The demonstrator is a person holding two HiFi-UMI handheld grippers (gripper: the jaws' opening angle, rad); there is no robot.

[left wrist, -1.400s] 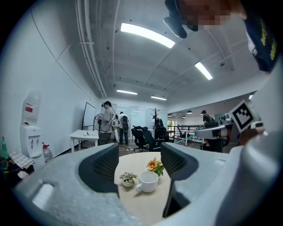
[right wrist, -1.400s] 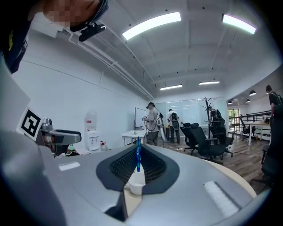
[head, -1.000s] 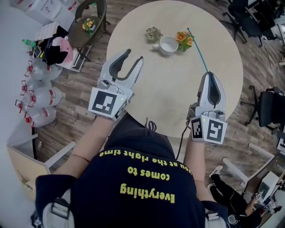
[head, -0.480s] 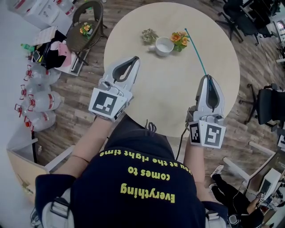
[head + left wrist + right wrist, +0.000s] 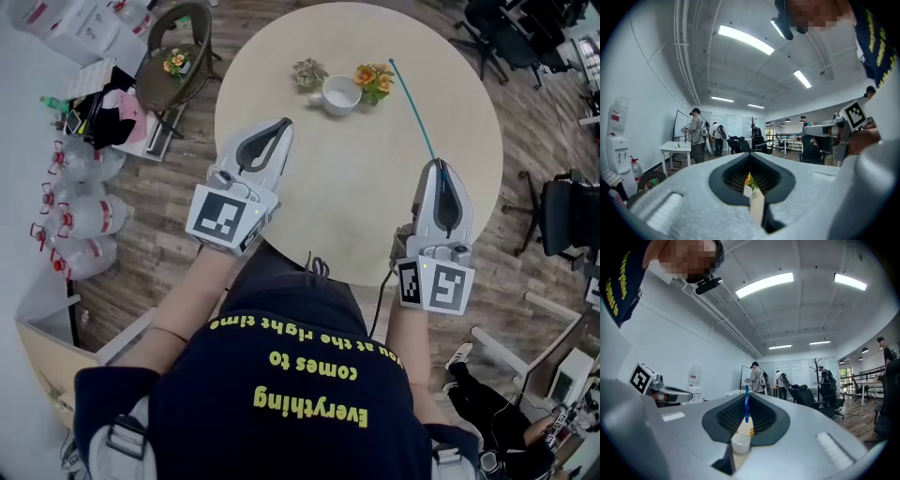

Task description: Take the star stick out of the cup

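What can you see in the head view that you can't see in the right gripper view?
Only the head view: the whole round table and water bottles on the floor. Only the right gripper view: ceiling lights and people by a whiteboard. Both: the white cup, the thin stick gripped by the right gripper, and the left gripper.

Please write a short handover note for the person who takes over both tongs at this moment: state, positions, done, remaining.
Left tongs: shut, empty, over the round beige table.
Right tongs: shut on the thin teal stick, which points away from the person.
Small white cup: upright at the table's far side, beside orange flowers; stick is clear of it.
Done: stick out of cup. Left: probably only laying it down.
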